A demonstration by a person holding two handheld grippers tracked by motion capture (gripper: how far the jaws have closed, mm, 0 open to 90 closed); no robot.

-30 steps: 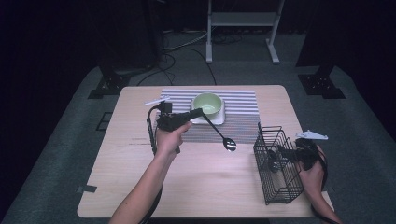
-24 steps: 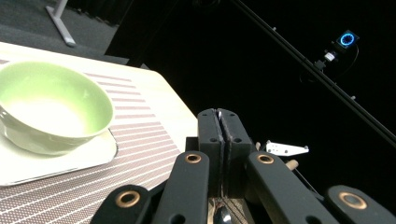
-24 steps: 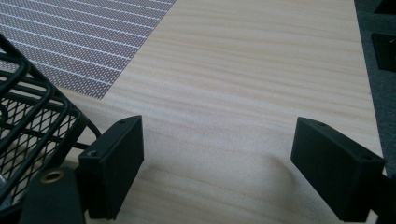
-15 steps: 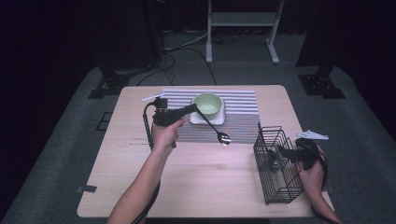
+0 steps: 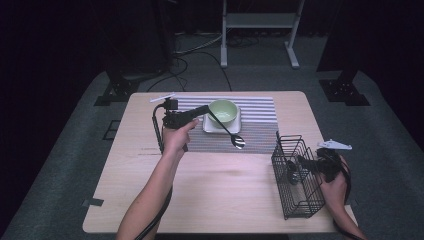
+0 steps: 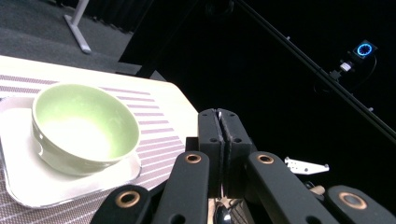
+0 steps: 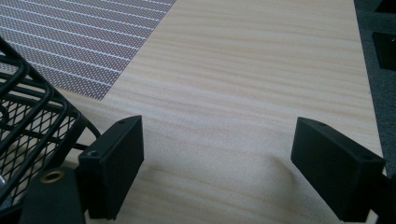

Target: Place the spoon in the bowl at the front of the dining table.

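My left gripper (image 5: 204, 110) is shut on the black handle of a spoon, whose metal bowl (image 5: 237, 141) hangs low over the striped placemat (image 5: 260, 112). In the left gripper view the jaws (image 6: 218, 140) are pressed together and the spoon bowl (image 6: 223, 215) glints beneath them. A green bowl (image 5: 222, 111) (image 6: 84, 126) rests on a white square plate (image 5: 212, 127) (image 6: 28, 182) right beside that gripper. At the table's right, my right gripper (image 5: 306, 164) (image 7: 217, 154) stands open next to a black wire basket (image 5: 297, 175) (image 7: 28, 116), nothing between its fingers.
The wooden table (image 5: 215, 190) has bare room across its front and left. Something dark stands inside the basket, behind the wires. A desk frame (image 5: 255, 30) and cables lie on the floor beyond the table.
The left gripper has carried the spoon back and a little left, from the placemat's front edge up beside the bowl. The right hand has stayed put.
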